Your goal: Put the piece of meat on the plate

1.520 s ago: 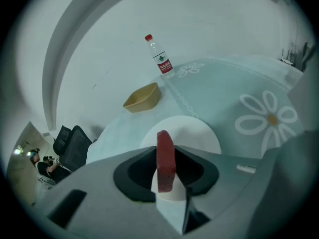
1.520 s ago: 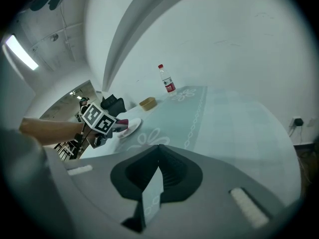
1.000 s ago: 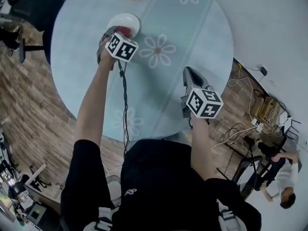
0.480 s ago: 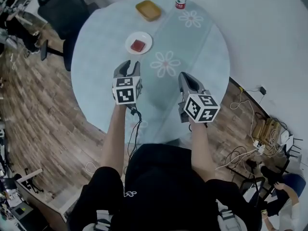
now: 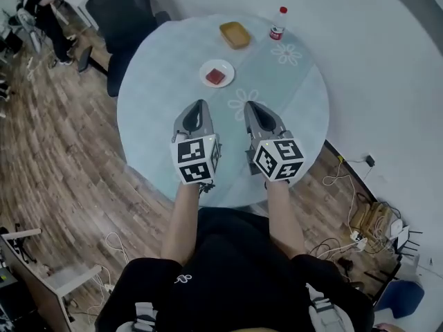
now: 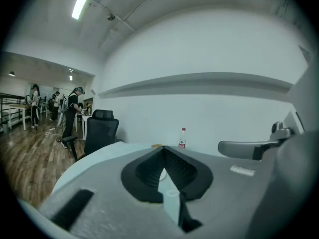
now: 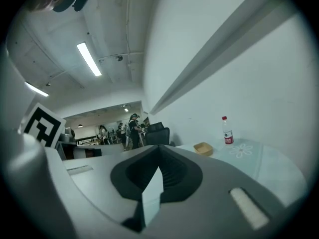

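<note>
The red piece of meat (image 5: 216, 77) lies on the small white plate (image 5: 225, 66) on the far half of the round pale-blue table (image 5: 152, 81). My left gripper (image 5: 200, 106) and right gripper (image 5: 250, 107) hang side by side above the table's near half, well short of the plate, pointing roughly level. In the left gripper view the left gripper (image 6: 163, 148) has its jaws together at the tips with nothing between them. The right gripper (image 7: 159, 147) shows the same in its own view. Neither gripper view shows the meat.
A yellow bowl (image 5: 235, 34) and a red-capped bottle (image 5: 277, 23) stand at the table's far edge; the bottle (image 6: 182, 138) also shows in the left gripper view. A black office chair (image 5: 124, 12) stands beyond the table's left. Cables (image 5: 360, 227) lie on the floor at right.
The left gripper left the meat on the plate, drew back, rose and went from open to shut. The right gripper rose too. Both now hang side by side.
</note>
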`<state>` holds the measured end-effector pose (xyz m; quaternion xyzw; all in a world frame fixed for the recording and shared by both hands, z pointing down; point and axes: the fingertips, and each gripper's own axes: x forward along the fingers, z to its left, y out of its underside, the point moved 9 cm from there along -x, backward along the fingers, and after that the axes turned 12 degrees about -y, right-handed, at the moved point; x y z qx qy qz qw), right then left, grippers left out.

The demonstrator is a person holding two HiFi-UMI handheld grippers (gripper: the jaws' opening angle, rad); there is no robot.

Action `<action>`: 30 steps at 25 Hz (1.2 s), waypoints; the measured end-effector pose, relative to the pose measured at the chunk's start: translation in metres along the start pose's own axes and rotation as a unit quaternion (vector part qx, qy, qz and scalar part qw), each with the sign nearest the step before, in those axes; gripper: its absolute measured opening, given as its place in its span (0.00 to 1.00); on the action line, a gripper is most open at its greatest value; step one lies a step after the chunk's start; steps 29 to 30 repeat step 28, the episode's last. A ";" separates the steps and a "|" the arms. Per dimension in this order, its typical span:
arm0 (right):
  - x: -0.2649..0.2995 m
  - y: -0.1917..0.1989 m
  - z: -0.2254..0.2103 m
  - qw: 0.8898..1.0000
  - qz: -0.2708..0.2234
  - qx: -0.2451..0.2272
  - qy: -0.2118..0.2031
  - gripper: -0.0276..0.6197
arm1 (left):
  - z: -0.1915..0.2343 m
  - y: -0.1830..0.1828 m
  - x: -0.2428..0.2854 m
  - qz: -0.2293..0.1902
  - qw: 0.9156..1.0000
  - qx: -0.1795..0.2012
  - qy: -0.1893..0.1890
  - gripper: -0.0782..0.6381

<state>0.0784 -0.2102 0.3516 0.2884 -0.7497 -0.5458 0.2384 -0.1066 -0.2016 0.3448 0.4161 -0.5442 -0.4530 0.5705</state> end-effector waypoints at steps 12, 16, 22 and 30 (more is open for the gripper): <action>0.019 -0.002 0.022 0.999 0.030 -0.037 -0.023 0.05 | 0.006 -0.005 -0.019 -0.008 1.000 0.026 0.013 0.10; 0.022 -0.005 0.018 0.998 0.034 -0.040 -0.029 0.05 | 0.004 -0.007 -0.015 -0.008 1.000 0.025 0.012 0.10; 0.023 0.002 0.028 0.997 0.045 -0.045 -0.035 0.05 | 0.013 0.001 -0.023 0.000 1.000 0.020 0.010 0.10; 0.021 0.004 0.038 0.996 0.056 -0.054 -0.044 0.05 | 0.017 0.006 -0.029 0.006 1.000 0.015 0.009 0.10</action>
